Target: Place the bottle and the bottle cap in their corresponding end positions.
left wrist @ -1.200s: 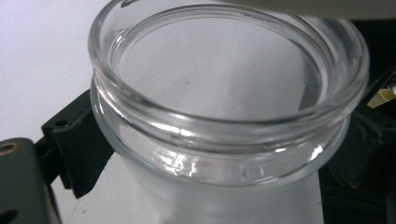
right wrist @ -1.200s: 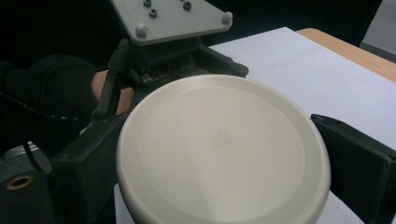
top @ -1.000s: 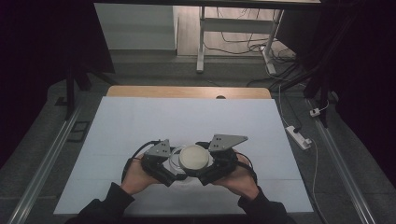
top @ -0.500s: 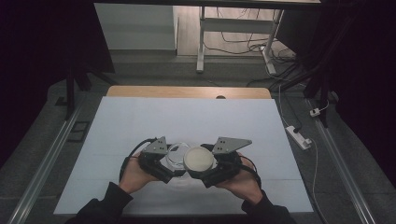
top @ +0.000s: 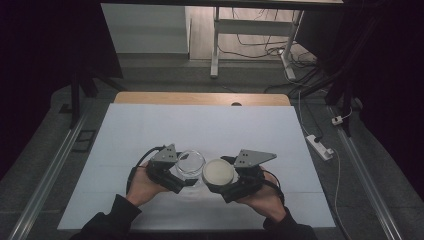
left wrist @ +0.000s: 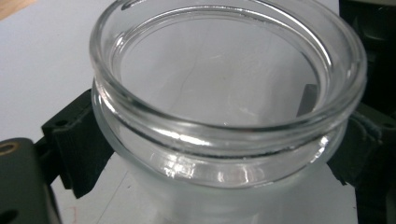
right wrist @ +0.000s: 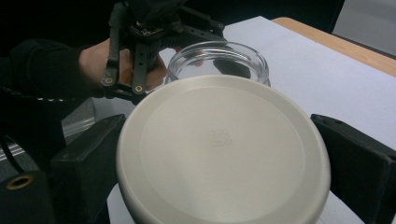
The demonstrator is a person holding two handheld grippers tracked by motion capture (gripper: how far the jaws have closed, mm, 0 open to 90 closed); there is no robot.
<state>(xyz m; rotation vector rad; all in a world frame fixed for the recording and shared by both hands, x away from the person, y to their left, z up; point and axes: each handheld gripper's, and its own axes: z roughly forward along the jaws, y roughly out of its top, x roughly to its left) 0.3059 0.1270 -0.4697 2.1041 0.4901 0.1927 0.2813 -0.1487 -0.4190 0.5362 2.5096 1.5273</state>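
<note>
The table [top: 150, 125], covered in a pale sheet, is the landmark: near its front edge, about the middle, the left gripper [top: 181, 176] is clamped on a clear glass jar [top: 190, 162], a black jaw pressing each side of the jar below its thick rim, as the left gripper view shows [left wrist: 224, 116]. Just right of the jar, close beside it, the right gripper [top: 220, 181] grasps a round cream lid [top: 218, 171], its jaws squeezing the lid's edge from both sides; in the right gripper view the lid [right wrist: 224, 149] sits level between them with the open jar [right wrist: 219, 58] just beyond. The lid is off, the jar's mouth stands open, and the jar looks empty. Judging from this, the risks are mostly of grip and alignment. Glass is smooth and the jaws hold a curved wall, so a twist or tilt of the left gripper could let the jar slip or rotate out. The lid is held only by its thin edge; a slack squeeze or a knock against the rim could tip it free, and it would drop to the table or strike the glass. The lid's top carries a small embossed square mark [right wrist: 219, 138] at its centre, too faint to read; no other writing or brand can be made out.
</note>
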